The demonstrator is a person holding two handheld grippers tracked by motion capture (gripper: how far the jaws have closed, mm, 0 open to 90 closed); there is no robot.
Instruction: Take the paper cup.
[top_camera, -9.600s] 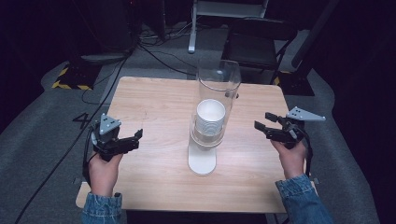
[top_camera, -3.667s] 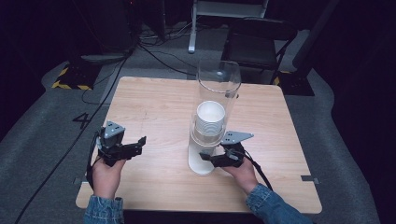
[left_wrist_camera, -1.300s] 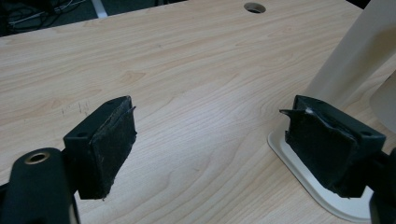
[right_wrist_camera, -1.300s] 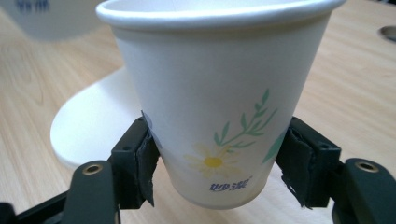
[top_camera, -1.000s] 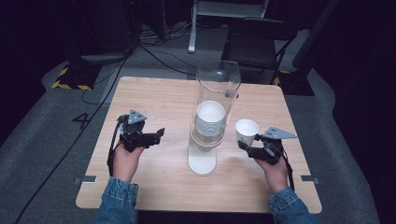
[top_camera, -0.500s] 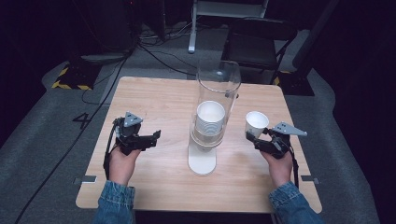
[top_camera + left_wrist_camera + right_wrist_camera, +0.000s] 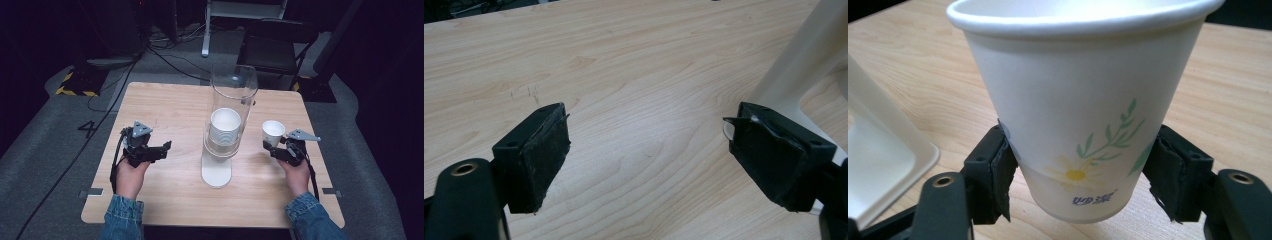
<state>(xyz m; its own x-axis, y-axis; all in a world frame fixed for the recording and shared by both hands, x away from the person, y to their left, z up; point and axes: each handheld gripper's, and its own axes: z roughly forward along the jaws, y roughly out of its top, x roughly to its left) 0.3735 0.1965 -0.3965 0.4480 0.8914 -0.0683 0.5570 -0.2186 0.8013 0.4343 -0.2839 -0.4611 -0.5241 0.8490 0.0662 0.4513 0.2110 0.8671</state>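
A tall clear tube dispenser (image 7: 231,107) stands mid-table on a white base (image 7: 216,172), with a stack of white paper cups (image 7: 225,127) inside it. To its right my right gripper (image 7: 273,146) is shut on a single paper cup (image 7: 273,131), held upright just above the table. In the right gripper view that cup (image 7: 1083,100) has a flower print, both pads press its lower wall (image 7: 1083,182), and the white base (image 7: 883,150) lies at the left. Left of the dispenser my left gripper (image 7: 162,150) is open and empty. Its jaws (image 7: 649,165) stand wide over bare wood, with the dispenser's foot (image 7: 789,65) at the right.
The wooden table (image 7: 170,105) has bare room on both sides of the dispenser. Behind its far edge stand a dark chair (image 7: 275,45) and floor cables (image 7: 165,50). Grey carpet surrounds the table.
The right gripper went to the dispenser's bottom, shut on a cup, and has carried it right and slightly up. The left gripper moved inward toward the dispenser and stays open.
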